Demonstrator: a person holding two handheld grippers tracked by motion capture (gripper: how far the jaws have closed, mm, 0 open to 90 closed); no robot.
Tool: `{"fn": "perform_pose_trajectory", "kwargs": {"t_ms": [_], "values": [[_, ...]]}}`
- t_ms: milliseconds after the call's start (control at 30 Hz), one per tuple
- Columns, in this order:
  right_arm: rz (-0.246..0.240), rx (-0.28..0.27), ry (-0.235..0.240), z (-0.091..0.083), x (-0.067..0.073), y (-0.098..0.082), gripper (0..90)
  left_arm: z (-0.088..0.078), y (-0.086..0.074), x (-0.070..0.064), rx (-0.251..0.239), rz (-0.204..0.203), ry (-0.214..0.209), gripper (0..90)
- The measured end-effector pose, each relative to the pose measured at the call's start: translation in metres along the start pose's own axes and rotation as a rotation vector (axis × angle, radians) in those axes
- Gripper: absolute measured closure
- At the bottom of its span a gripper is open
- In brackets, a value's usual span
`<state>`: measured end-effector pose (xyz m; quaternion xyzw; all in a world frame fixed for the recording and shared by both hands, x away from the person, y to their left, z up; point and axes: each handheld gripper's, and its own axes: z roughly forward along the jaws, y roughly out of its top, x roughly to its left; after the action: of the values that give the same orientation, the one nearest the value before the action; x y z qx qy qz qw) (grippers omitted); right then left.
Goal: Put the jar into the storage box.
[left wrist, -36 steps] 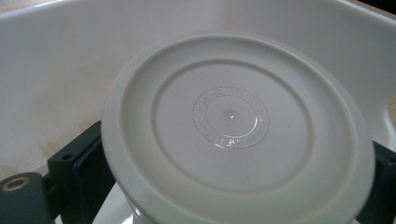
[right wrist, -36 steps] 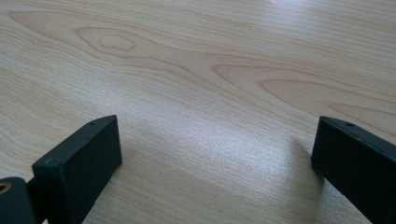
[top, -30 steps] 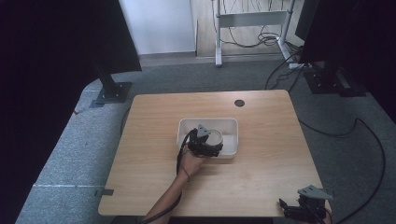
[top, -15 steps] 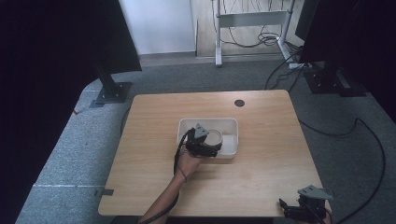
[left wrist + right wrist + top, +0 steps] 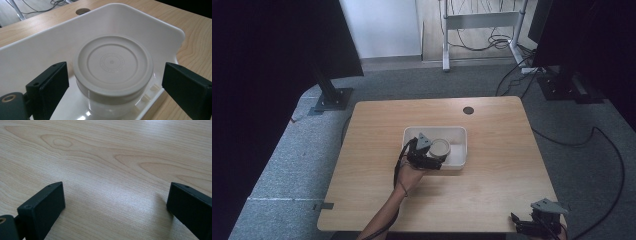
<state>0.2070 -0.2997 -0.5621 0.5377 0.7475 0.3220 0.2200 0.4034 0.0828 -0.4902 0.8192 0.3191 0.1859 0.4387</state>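
A round clear jar with a cream lid (image 5: 440,148) (image 5: 113,62) stands inside a white rectangular tray (image 5: 458,134) (image 5: 37,50) at the table's middle. A hand holds my left gripper (image 5: 435,157) (image 5: 115,82) at the tray's near-left side. Its jaws stand open on either side of the jar, with a gap to each side. My right gripper (image 5: 532,226) (image 5: 116,207) rests at the table's near-right corner, open over bare wood, nothing between its fingers.
A wooden table (image 5: 492,180) with a round cable hole (image 5: 468,110) near its far edge. Grey carpet surrounds it. A dark stand base (image 5: 332,99) is off the far-left corner and cables (image 5: 602,135) trail on the floor at right.
The left gripper has edged a little to the right, further around the jar in the tray. The right gripper has not moved.
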Motion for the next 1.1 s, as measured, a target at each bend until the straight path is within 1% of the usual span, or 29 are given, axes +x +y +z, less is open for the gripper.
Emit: {"fn": "perform_pose_trajectory", "kwargs": {"t_ms": [267, 567, 800, 1100], "values": [[0.0, 0.0, 0.0, 0.0, 0.0, 0.0, 1.2, -0.013, -0.005, 0.0, -0.003, 0.014, -0.011, 7.1], [0.001, 0.001, -0.001, 0.0, 0.0, 0.0, 1.2, -0.026, -0.012, 0.0, -0.013, 0.022, -0.037, 7.2], [0.001, 0.001, -0.001, 0.0, 0.0, 0.0, 1.2, -0.037, -0.019, 0.003, -0.018, 0.025, -0.037, 7.3], [0.001, 0.001, -0.001, 0.0, 0.0, 0.0, 1.2, -0.056, -0.033, 0.006, -0.03, 0.028, -0.032, 7.3]]}}
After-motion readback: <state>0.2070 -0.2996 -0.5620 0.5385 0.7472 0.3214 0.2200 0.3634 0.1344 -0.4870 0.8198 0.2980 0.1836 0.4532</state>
